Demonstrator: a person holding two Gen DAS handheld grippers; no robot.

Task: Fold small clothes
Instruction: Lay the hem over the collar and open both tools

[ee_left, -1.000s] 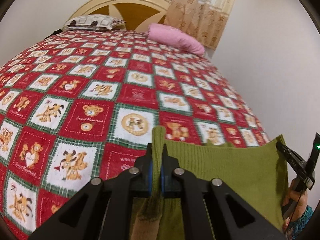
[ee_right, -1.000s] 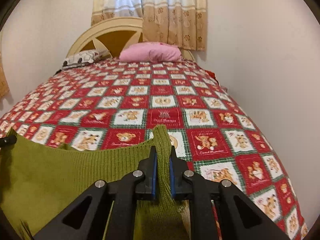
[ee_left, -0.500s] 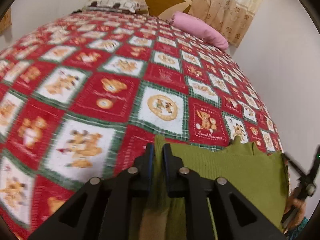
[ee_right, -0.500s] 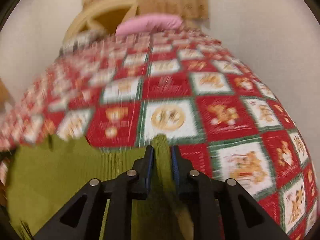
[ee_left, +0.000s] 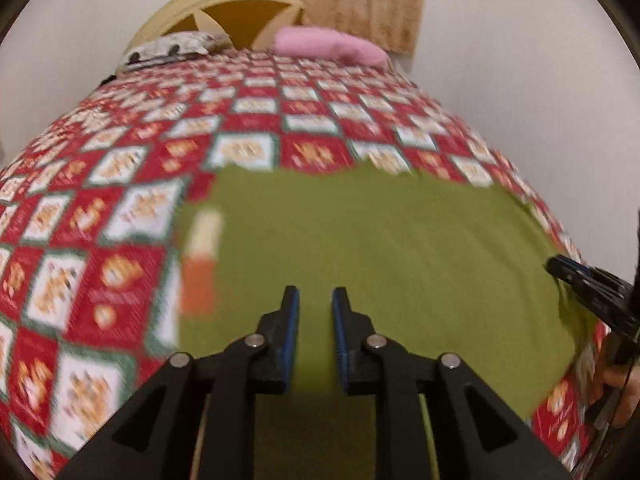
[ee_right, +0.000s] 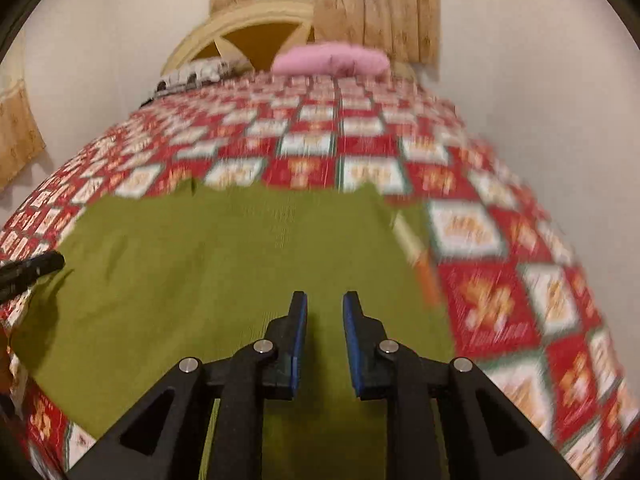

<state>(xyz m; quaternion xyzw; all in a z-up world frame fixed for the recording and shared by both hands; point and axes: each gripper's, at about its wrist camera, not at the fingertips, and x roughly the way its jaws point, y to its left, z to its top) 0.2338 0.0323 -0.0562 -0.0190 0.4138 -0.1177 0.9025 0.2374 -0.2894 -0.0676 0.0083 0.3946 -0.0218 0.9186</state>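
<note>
Released since a second ago, the green garment [ee_left: 380,248] now lies flat on the bed [ee_left: 120,216]. We spread our left gripper [ee_left: 314,304], its fingers opening with nothing between them; our right gripper [ee_right: 324,308] stands parted and empty above the cloth.

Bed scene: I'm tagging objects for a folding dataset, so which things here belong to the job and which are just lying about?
Part of the job:
- green knit garment, spread flat on the bedspread
- left gripper, jaws opening, nothing between them
- right gripper, jaws apart, empty

Just lying about:
- pink pillow
- patterned pillow
- headboard
- curtain
</note>
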